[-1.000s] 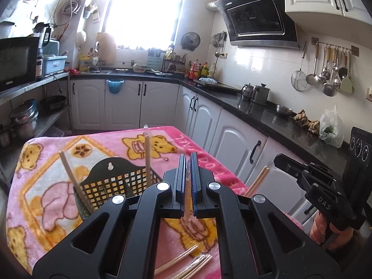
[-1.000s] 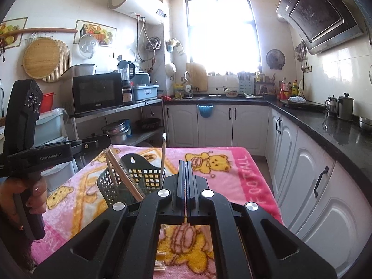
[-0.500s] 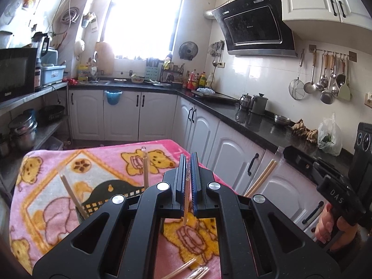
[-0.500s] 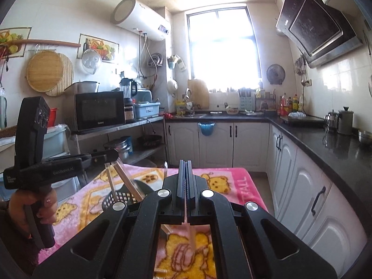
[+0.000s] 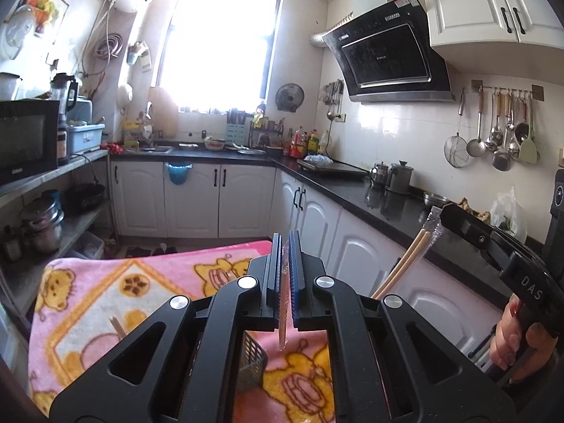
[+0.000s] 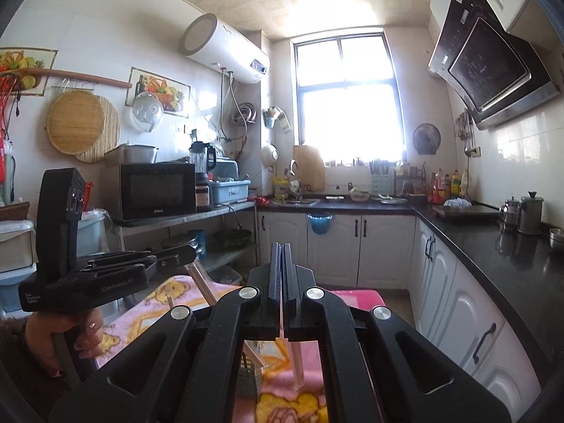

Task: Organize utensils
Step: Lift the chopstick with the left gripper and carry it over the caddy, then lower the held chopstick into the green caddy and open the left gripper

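Note:
My left gripper point(image 5: 284, 243) is shut on a plastic-wrapped pair of chopsticks point(image 5: 283, 331) that hangs down between the fingers. My right gripper point(image 6: 281, 252) is shut on another wrapped pair of chopsticks point(image 6: 298, 363); that pair also shows in the left wrist view point(image 5: 405, 261). Both are raised above the table. The black mesh utensil basket point(image 5: 251, 361) sits below on the pink bear blanket point(image 5: 105, 292), mostly hidden by the gripper bodies; it also shows in the right wrist view point(image 6: 248, 380). A chopstick point(image 5: 117, 326) pokes up at the left.
White cabinets and a black counter point(image 5: 352, 190) run along the right with kettles point(image 5: 398, 176). A shelf with a microwave point(image 6: 155, 190) and pots stands on the left. Hanging utensils point(image 5: 493, 141) line the right wall.
Both grippers have risen and tilted up with their chopstick pairs. The basket and table have dropped low in both views, and the loose chopsticks on the blanket are out of sight.

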### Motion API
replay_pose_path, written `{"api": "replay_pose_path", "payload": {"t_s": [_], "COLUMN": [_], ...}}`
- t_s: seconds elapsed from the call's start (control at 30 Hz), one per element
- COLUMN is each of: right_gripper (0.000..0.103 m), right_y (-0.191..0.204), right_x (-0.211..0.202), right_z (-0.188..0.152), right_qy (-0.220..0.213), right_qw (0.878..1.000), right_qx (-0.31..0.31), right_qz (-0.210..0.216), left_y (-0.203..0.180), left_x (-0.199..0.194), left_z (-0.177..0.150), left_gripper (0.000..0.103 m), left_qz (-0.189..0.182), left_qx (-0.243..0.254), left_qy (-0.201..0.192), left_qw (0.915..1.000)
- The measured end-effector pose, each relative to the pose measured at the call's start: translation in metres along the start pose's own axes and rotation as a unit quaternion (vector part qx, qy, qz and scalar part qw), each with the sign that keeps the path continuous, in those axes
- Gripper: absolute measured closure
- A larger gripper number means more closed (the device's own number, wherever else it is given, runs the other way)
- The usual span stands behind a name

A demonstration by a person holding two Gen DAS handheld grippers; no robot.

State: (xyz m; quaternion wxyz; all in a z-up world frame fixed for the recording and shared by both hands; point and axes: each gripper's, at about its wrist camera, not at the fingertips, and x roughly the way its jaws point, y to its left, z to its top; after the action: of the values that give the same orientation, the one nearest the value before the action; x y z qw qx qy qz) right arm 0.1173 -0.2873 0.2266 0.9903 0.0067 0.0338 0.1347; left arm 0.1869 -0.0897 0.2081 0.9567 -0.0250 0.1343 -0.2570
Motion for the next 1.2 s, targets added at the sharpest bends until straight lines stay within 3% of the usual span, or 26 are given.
{"api": "replay_pose_path", "payload": {"t_s": [0.47,0.97,1.2], "right_gripper": [0.102,0.102,0.102], "right_y": [0.004,0.028,0.038], "right_x": [0.042,0.105,0.125], "right_z": [0.029,0.014,-0.005], "right_qy": [-0.019,0.025,0.047], "right_qw": [0.999,0.995,0.993], "right_qx": [0.013,0.040,0.047], "right_qz": [0.027,0.089,0.098], "left_y": [0.027,0.068,0.075], "left_x": [-0.019,0.002,0.000], "left_z": [0.024,-0.009,-0.019], "left_gripper": [0.101,0.101,0.101], "left_qz": [0.055,0.076,0.077], "left_qx": [0.005,-0.020,-0.020], "left_qy": [-0.030,0.021,0.029], "left_qw": [0.9980,0.9967,0.9964]}}
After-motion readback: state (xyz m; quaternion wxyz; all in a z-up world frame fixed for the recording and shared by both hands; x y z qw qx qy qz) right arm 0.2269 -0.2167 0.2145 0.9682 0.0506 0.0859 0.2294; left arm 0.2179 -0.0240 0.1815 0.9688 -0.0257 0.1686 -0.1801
